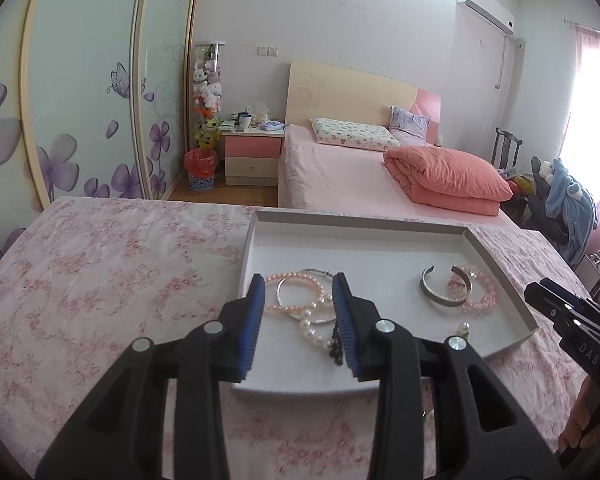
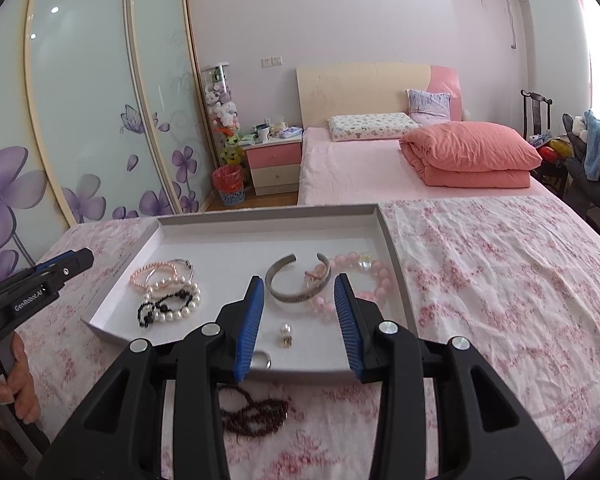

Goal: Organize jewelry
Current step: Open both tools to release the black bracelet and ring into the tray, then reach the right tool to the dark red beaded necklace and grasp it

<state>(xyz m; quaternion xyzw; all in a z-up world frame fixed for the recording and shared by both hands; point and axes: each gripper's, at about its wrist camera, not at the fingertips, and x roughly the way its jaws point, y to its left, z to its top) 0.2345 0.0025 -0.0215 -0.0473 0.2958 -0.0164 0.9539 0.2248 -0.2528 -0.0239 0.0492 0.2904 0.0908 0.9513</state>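
A white tray point(image 2: 236, 240) on a pink floral cloth holds jewelry. At its left lie a pink pearl bracelet point(image 2: 144, 278), a white pearl bracelet point(image 2: 176, 300) and a black bead string point(image 2: 156, 310). At its right lie a silver cuff point(image 2: 296, 298) and a pink bead bracelet point(image 2: 374, 280). A pearl earring point(image 2: 286, 330) and a silver ring point(image 2: 262, 360) sit near the front wall. A dark red bead necklace point(image 2: 254, 412) lies on the cloth in front of the tray. My left gripper point(image 1: 300, 288) is open above the pearl bracelets point(image 1: 312, 324). My right gripper point(image 2: 298, 292) is open above the cuff.
The tray point(image 1: 340, 248) stands on a cloth-covered table point(image 1: 100, 280). Behind it are a pink bed point(image 2: 360, 168) with a folded quilt, a nightstand point(image 2: 276, 164) and a sliding wardrobe point(image 2: 80, 120). The right gripper shows at the right edge of the left wrist view point(image 1: 536, 294).
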